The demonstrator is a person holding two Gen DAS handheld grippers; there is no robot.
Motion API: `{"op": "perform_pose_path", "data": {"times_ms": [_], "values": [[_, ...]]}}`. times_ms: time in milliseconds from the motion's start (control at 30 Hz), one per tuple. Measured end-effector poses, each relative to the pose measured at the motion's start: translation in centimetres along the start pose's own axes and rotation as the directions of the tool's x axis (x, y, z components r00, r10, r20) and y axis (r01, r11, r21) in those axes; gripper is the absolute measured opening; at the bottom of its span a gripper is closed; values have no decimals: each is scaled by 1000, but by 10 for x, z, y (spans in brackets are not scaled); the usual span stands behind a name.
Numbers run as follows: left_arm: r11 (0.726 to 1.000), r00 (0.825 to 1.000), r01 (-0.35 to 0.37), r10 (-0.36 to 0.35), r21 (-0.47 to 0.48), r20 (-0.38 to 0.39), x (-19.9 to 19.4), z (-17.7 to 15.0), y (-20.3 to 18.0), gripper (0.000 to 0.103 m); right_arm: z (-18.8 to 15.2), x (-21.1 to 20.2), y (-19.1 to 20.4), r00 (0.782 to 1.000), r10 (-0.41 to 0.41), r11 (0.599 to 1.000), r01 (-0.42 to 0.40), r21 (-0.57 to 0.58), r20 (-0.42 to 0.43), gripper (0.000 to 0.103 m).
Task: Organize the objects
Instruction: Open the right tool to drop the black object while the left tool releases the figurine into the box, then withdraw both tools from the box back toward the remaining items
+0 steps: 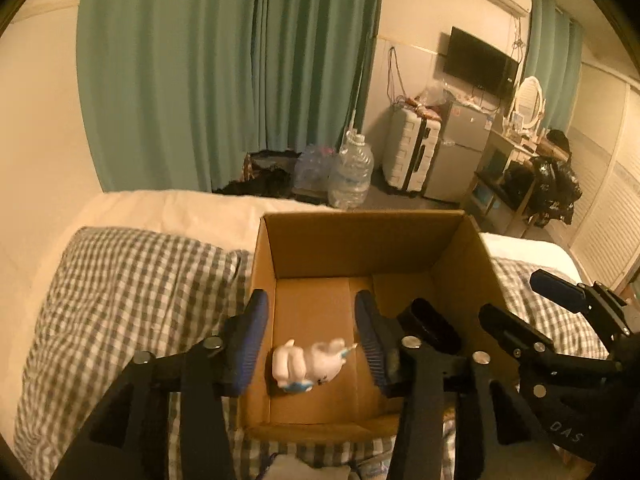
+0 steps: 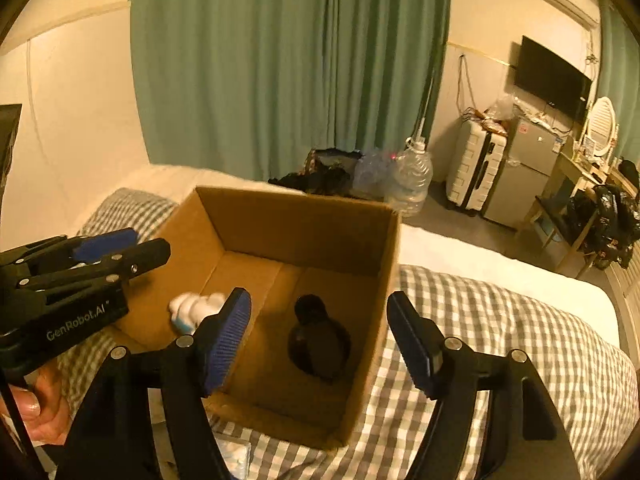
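Done: white plastic figurine (image 1: 310,364) and black rounded bottle (image 2: 318,338) lie inside your brown cardboard box (image 2: 296,220).
Grippers: left gripper (image 1: 310,320) and right gripper (image 2: 320,316) spread apart, empty.
Left: cannot tell.

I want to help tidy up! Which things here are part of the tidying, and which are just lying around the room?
Part of the job: cardboard box; white toy and black object inside it; left gripper and right gripper, both open.

Just lying about: water bottle; suitcase; mini fridge; TV.
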State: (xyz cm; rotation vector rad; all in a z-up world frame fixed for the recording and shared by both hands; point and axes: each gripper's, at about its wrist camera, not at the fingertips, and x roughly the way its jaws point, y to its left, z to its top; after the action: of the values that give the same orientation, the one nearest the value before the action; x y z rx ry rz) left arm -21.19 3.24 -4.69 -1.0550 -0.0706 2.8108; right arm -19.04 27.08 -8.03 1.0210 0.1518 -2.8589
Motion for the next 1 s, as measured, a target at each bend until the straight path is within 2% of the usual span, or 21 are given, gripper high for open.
{"op": "perform_pose_path", "data": {"times_ms": [67, 100, 133, 200, 233, 533, 700, 1000], "values": [[1000, 1000, 5, -5, -5, 21, -16, 3, 1, 67, 2, -10, 1, 1000, -11, 1000, 11, 0, 10, 76], [1000, 999, 2, -1, -9, 38, -26, 5, 2, 80, 3, -18, 1, 1000, -20, 1000, 20, 0, 16, 79], [1000, 999, 0, 1, -12, 51, -33, 6, 3, 87, 4, -23, 2, 999, -26, 1000, 26, -3, 21, 81], [1000, 996, -2, 3, -14, 84, -52, 8, 6, 91, 6, -36, 2, 999, -41, 999, 41, -7, 33, 93], [1000, 995, -6, 7, -13, 95, -61, 9, 7, 93, 7, -44, 2, 998, -51, 999, 52, -5, 41, 95], [1000, 985, -25, 28, -16, 168, -132, 8, 19, 99, 8, -111, 11, 993, -32, 999, 30, 24, 113, 100], [999, 982, -21, 26, -32, 188, -162, -4, 20, 100, 6, -137, 17, 991, 64, 996, -71, 55, 117, 101], [999, 973, -52, 50, 3, 226, -206, -20, 12, 100, -13, -181, 24, 985, 73, 995, -83, 61, 159, 101]]}}
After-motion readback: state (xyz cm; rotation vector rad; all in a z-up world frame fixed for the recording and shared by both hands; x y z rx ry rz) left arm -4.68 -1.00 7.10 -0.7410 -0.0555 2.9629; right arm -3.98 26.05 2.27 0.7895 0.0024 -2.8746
